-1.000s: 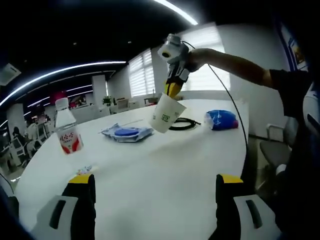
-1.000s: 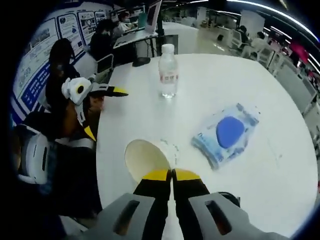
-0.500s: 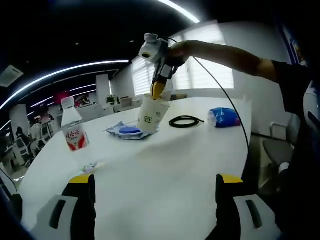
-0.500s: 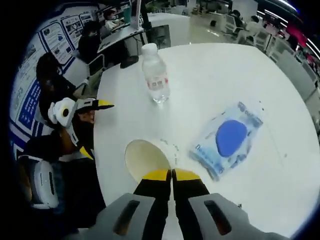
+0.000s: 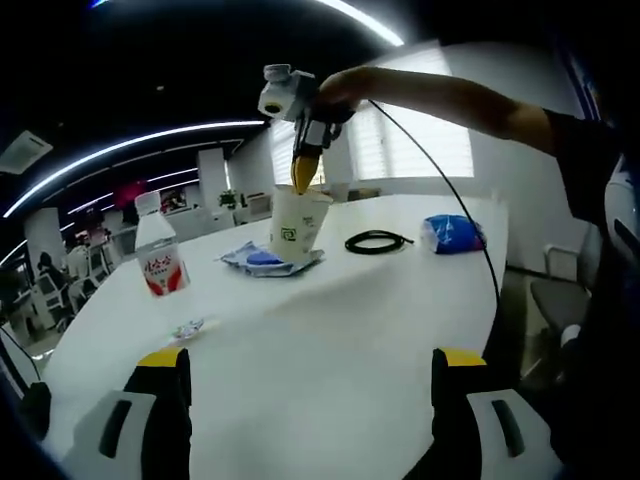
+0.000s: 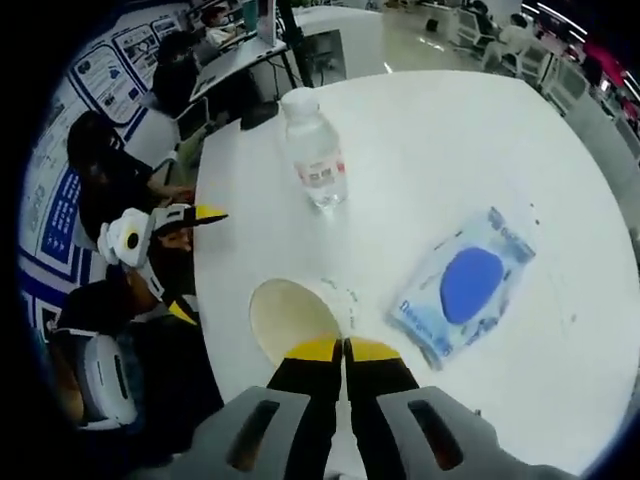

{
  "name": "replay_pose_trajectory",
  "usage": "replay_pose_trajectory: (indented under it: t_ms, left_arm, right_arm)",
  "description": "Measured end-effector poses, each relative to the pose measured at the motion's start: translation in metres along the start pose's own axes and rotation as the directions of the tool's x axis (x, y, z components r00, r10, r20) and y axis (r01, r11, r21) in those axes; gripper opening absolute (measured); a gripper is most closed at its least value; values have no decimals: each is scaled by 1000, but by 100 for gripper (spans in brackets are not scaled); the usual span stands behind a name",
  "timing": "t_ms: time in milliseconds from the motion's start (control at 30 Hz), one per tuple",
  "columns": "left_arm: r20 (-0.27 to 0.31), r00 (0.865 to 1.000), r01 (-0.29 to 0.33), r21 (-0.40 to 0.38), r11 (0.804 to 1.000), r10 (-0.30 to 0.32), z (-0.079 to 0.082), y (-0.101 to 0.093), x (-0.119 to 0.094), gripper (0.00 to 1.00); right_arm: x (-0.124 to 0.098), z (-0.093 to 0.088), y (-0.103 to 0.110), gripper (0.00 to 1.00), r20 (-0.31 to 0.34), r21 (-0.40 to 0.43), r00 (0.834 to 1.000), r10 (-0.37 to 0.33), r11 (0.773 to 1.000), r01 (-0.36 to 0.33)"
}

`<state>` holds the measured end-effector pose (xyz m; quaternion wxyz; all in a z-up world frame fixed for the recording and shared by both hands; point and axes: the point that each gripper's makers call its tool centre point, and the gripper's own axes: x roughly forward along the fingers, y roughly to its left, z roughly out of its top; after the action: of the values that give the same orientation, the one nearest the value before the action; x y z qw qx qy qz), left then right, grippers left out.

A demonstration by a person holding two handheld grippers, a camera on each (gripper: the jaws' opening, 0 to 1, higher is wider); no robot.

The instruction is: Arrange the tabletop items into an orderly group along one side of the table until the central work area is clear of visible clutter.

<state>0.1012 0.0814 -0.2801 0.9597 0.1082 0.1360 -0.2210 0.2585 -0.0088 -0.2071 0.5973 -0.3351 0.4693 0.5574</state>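
My right gripper (image 6: pixel 344 347) is shut on the rim of a white paper cup (image 6: pixel 292 320); in the left gripper view that cup (image 5: pixel 297 222) hangs just above the white table (image 5: pixel 330 330), held from above by the right gripper (image 5: pixel 303 178). Beside the cup lies a wet-wipe pack with a blue lid (image 6: pixel 462 287) (image 5: pixel 266 259). A water bottle with a red label (image 5: pixel 159 259) (image 6: pixel 315 150) stands upright further along. My left gripper (image 5: pixel 310 372) stands open over the near table edge, nothing between its fingers; it shows at the table's edge (image 6: pixel 170 250) in the right gripper view.
A coiled black cable (image 5: pixel 372 241) and a blue packet (image 5: pixel 450 233) lie toward the far right of the table. A small crumpled wrapper (image 5: pixel 186 328) sits near the left jaw. A person's arm (image 5: pixel 450 100) reaches in from the right. Office desks and chairs stand beyond.
The right gripper has carried the cup leftward and lower, from mid-air to beside the wet-wipe pack. The left gripper has stayed open and nearly still.
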Motion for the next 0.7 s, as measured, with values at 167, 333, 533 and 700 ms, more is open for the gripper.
replay_pose_trajectory:
  t_ms: [167, 333, 533, 700]
  left_arm:
    - [0, 1000, -6, 5, 1000, 6, 0, 2, -3, 100]
    - [10, 999, -31, -1, 1000, 31, 1, 10, -7, 100]
    - [3, 999, -51, -5, 999, 51, -3, 16, -9, 100]
    - [0, 999, -53, -11, 999, 53, -6, 18, -10, 100]
  right_arm:
    - [4, 3, -6, 0, -8, 34, 1000, 20, 999, -20]
    - [13, 7, -12, 0, -39, 66, 999, 31, 997, -28]
    - [19, 17, -15, 0, -60, 86, 996, 59, 995, -54]
    - [24, 23, -9, 0, -68, 93, 996, 57, 994, -51]
